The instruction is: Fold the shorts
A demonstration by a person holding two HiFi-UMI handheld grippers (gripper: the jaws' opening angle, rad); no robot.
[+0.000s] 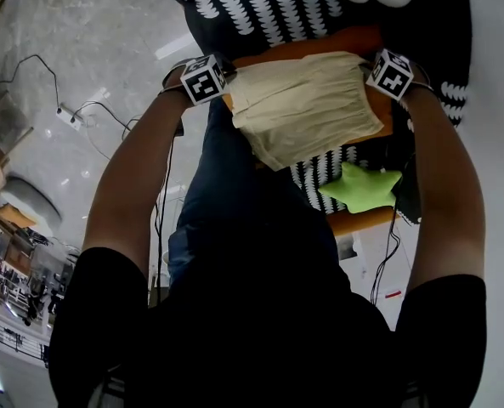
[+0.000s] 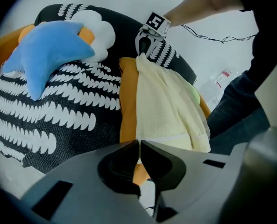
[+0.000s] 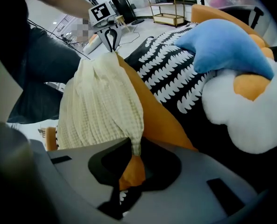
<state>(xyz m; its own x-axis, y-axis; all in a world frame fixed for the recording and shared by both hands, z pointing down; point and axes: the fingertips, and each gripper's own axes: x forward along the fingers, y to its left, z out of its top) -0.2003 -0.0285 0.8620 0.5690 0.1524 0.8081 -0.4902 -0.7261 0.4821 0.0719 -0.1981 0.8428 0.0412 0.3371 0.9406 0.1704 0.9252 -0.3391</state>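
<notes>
An orange cushion [image 1: 353, 39] beside a black cover [image 1: 260, 7] with white marks is holding the soft, pale yellow shorts [image 1: 307, 109]. I am stretching both arms down. My left claw [image 2: 139, 148] is pinching one corner of the bumpy cloth, and my right claw [image 3: 134, 149] is pinching another.

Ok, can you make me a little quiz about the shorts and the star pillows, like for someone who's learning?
1. True or false: the left gripper and the right gripper each pinch a corner of the shorts.
2. The star pillow beside the cloud pillow is: A blue, B red, C purple.
3. Fill in: in the head view, the green star lies nearer the ___ gripper.
Key: 1 true; 2 A; 3 right.
</notes>
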